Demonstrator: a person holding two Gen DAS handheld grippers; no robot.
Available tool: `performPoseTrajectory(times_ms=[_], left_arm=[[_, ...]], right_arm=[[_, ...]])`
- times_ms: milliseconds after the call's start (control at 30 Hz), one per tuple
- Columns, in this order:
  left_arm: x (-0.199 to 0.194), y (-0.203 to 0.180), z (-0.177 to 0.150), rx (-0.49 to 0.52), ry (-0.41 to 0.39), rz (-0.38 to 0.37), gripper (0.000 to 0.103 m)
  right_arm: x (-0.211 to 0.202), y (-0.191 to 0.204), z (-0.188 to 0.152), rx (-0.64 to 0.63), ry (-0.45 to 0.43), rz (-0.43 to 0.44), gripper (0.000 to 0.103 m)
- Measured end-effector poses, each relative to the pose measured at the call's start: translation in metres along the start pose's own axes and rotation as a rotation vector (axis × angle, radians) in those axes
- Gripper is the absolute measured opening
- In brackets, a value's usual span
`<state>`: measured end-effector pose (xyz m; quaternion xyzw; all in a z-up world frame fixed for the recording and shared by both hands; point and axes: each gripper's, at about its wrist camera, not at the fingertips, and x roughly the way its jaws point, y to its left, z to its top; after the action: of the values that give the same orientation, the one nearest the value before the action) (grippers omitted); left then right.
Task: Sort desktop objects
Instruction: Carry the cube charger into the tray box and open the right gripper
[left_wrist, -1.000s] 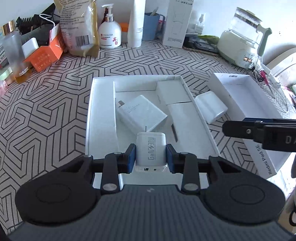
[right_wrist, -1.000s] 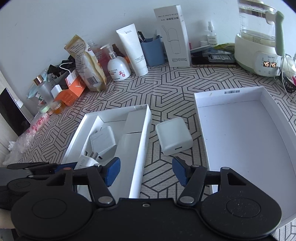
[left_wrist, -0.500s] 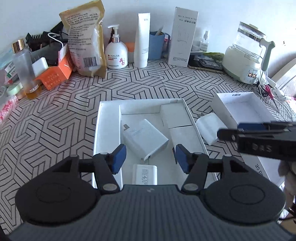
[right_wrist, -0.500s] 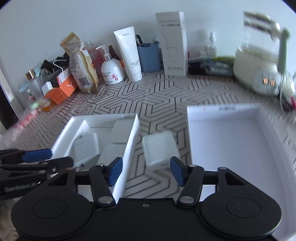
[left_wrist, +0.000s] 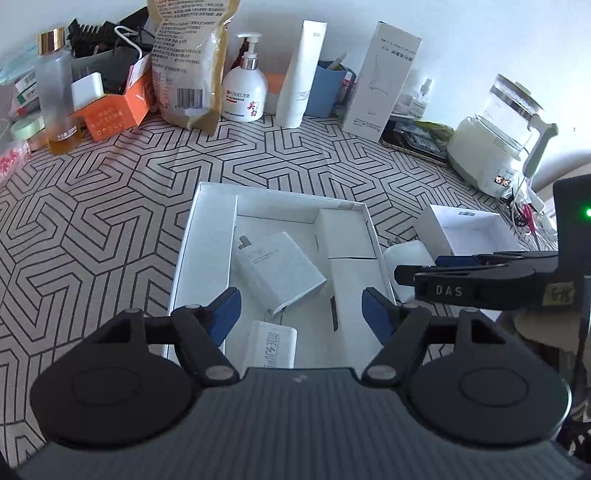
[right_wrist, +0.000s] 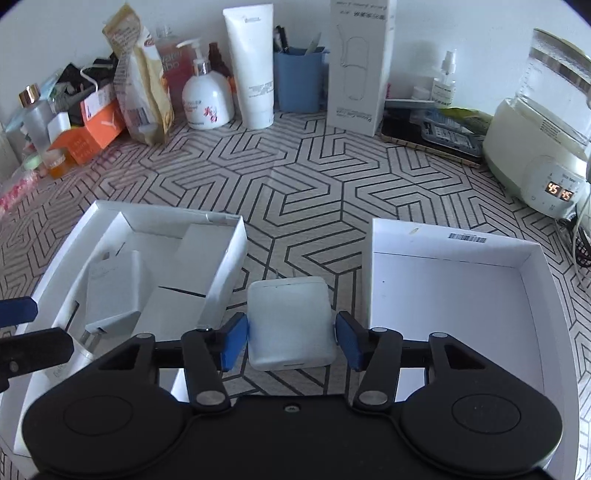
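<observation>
The left claw hangs wide and holds nothing, above the near end of the tray, where 2 chargers lie: the 30W charger at the tray's near edge, just under the claw, and the larger adapter tilted in the middle compartment. The right claw is also wide, its blue pads on either side of the white block, which sits on the bench between the tray and the lid; the left pad looks to be just touching it, the right pad a little apart. By the look of it, the step in hand is the pickup of this last loose block, with the left side's drop-off done. The next move calls for closing squarely on the block's flat sides, low enough not to pinch only its rounded top edge, then lifting it over the tray wall into a free compartment. Its smooth shell may slip if gripped off-centre.
</observation>
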<state>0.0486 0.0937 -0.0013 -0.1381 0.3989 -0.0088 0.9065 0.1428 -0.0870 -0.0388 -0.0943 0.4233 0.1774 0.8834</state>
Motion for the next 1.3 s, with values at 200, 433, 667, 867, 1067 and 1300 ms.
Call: performPoseTrajectory(times_ms=[200, 433, 667, 867, 1067, 1300], left_arm=[[0.0, -0.006, -0.003, 0.023, 0.007, 0.004, 0.072], [0.0, -0.005, -0.003, 0.044, 0.002, 0.031, 0.073], [-0.004, -0.005, -0.001, 0.058, -0.004, 0.027, 0.073], [-0.014, 0.001, 0.004, 0.076, -0.039, 0.027, 0.075], [-0.02, 0.019, 0.007, 0.008, -0.029, 0.02, 0.075], [-0.041, 0.033, 0.013, -0.02, -0.116, 0.085, 0.075]], right_arm=[[0.007, 0.013, -0.004, -0.052, 0.009, -0.05, 0.06], [0.014, 0.015, -0.005, -0.052, 0.005, -0.074, 0.062], [0.011, 0.01, -0.007, -0.001, 0.02, -0.047, 0.06], [-0.014, 0.005, -0.011, 0.021, -0.03, -0.021, 0.06], [-0.054, 0.0, -0.013, 0.058, -0.119, 0.052, 0.06], [-0.078, 0.038, -0.026, -0.016, -0.11, 0.232, 0.06]])
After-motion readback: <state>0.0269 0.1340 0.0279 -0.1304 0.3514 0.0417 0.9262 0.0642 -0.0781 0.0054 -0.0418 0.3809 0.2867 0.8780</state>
